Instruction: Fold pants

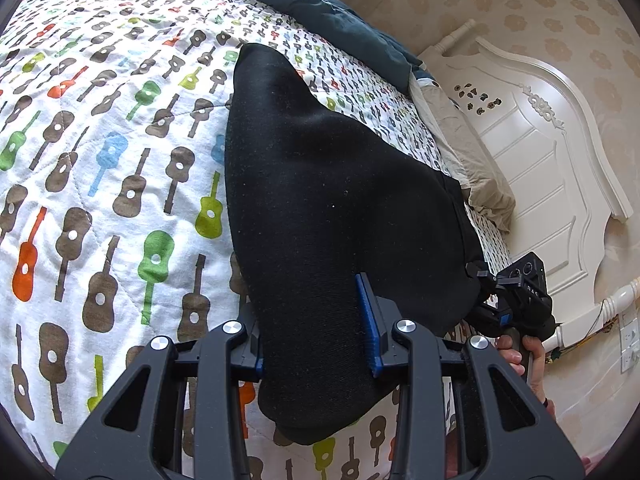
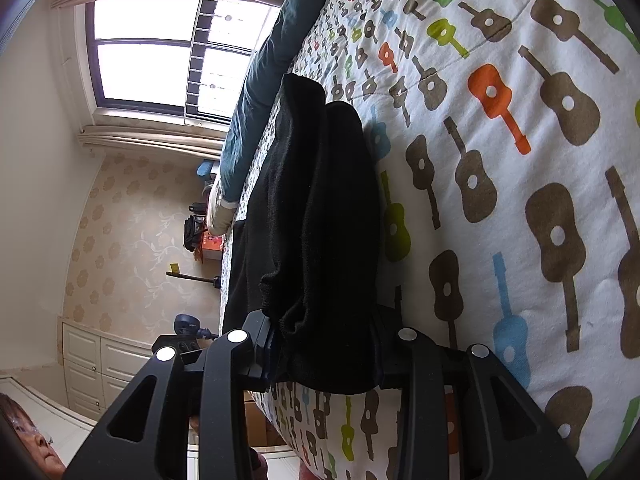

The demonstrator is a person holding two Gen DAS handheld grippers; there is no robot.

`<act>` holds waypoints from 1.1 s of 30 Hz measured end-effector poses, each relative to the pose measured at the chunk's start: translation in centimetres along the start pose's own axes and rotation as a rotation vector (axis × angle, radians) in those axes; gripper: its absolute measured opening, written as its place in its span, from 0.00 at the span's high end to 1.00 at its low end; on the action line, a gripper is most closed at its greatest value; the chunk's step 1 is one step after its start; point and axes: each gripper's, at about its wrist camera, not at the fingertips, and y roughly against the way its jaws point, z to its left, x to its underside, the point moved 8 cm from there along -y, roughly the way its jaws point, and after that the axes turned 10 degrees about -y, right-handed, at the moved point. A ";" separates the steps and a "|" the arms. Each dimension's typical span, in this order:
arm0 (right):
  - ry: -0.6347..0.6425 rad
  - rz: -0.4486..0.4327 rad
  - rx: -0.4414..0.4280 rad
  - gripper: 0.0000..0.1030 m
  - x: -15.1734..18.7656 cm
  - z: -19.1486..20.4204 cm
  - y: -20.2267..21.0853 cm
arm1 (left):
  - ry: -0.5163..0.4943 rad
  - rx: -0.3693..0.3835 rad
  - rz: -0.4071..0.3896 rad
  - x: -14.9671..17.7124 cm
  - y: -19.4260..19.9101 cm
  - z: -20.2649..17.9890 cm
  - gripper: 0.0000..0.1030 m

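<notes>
- The black pants (image 1: pixel 328 200) lie on a bed whose quilt (image 1: pixel 100 140) is white and printed with brown, green, orange and blue guitars.
- In the left wrist view the left gripper (image 1: pixel 316 340) has a thick fold of the pants between its blue-padded fingers (image 1: pixel 370 328); the jaws are clamped on the cloth, which bulges out below and above them.
- From that grip the pants stretch away across the quilt and narrow to a rounded end near a dark teal blanket (image 1: pixel 320 4) at the far side of the bed.
- At the right edge of the same view the right gripper (image 1: pixel 486 296) meets the other near corner of the pants, and a hand (image 1: pixel 520 356) holds its handle.
- In the right wrist view the right gripper's jaws are closed on a bunched, layered edge of the pants — the cloth fills the gap between them.
- This view is rolled on its side: the quilt runs up the right, and a window (image 2: pixel 168 52) with curtains is at the upper left.
- A white carved headboard (image 1: pixel 532 152) stands against flowered wallpaper, with a beige pillow (image 1: pixel 476 168) just beside it.
</notes>
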 end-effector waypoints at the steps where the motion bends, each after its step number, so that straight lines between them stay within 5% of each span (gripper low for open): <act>1: 0.000 0.000 0.002 0.66 0.0 0.2 0.0 | 0.006 0.005 0.007 -0.1 -0.1 0.1 0.67; 9: 0.009 0.000 0.035 0.67 -0.1 1.6 0.2 | 0.101 0.077 0.064 -0.4 -0.1 1.0 0.67; 33: -0.003 0.001 -0.003 0.66 3.9 0.8 1.6 | 0.086 0.088 0.034 2.0 2.3 1.3 0.68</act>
